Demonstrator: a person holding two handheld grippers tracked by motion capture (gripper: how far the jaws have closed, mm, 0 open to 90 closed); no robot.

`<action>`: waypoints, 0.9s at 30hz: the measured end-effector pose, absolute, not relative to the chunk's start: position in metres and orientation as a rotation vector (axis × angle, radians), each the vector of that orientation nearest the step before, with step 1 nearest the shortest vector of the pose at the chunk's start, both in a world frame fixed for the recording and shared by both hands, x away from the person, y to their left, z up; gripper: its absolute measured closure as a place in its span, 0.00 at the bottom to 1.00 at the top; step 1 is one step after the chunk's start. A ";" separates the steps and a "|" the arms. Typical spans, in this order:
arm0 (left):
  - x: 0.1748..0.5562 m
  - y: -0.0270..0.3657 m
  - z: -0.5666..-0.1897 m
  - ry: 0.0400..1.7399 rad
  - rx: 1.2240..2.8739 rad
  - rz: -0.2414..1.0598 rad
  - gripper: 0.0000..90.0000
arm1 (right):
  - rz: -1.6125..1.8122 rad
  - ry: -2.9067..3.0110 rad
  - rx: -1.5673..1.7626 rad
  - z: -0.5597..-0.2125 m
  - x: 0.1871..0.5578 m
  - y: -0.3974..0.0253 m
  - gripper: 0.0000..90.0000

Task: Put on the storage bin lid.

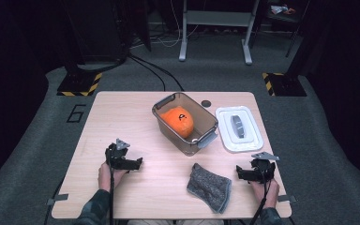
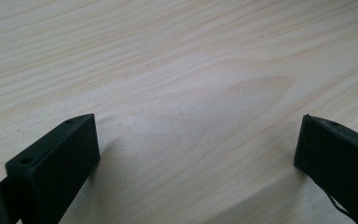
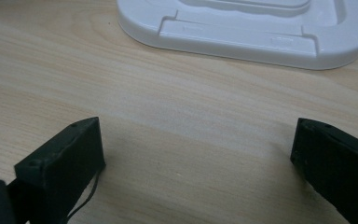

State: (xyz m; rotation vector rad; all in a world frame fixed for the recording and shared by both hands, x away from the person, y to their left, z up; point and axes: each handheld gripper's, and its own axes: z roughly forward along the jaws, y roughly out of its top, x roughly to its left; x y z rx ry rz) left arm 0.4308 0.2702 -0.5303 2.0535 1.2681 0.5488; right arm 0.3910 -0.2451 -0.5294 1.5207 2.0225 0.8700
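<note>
Evidently both tools rest on the bench (image 1: 122, 112) empty, jaws wide: the left tool (image 1: 132, 164) on bare wood, the right tool (image 1: 244, 172) just beside the grey cloth (image 1: 209, 187), likely bound for the bin (image 1: 207, 119) holding an orange ball (image 1: 177, 121); white lid (image 1: 251, 138) set aside.

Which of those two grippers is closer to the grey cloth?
Right. The right gripper sits just beside the grey cloth; the left gripper is farther off across bare table.

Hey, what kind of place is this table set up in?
Probably a lab or recording studio, not a home: grey carpet floor, black-and-yellow hazard-striped equipment bases, loose cables and a number marked beside the wooden table.
</note>
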 end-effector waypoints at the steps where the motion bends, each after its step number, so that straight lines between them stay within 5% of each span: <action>1: 0.431 0.271 -0.531 1.257 2.055 0.548 0.00 | 0.870 2.029 1.520 -0.529 0.391 -0.245 0.01; 27: 0.434 0.268 -0.530 1.294 2.048 0.569 0.00 | 0.852 2.058 1.520 -0.472 0.444 -0.247 0.05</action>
